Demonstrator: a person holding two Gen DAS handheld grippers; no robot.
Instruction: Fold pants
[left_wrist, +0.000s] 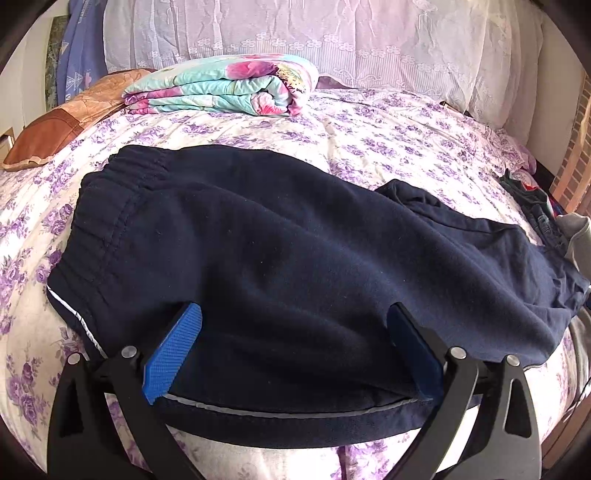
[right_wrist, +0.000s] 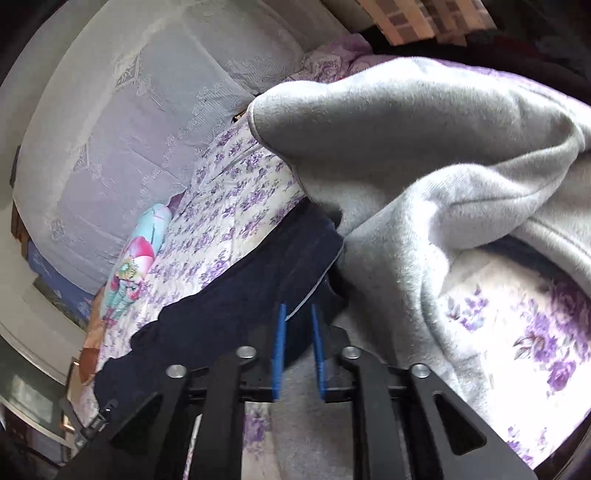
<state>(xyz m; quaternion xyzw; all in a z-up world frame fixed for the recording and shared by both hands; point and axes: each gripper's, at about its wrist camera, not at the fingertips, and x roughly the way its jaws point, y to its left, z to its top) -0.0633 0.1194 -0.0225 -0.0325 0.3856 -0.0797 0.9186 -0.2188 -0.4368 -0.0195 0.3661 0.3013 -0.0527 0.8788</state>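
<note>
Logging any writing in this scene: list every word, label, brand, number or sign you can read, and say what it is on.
None can be read in either view.
Navy pants: no label or print shows, only a pale stripe along the edge.
Grey garment: plain, no text.
Blue fabric hanging at the far left: small pale marks, too blurred to read.
Folded floral quilt and bed cover: flower patterns only.

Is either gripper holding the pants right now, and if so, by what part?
Neither. The left gripper stands wide open over the navy pants, pads not pressing. The right gripper is partly open near the gray garment, nothing clamped.
</note>
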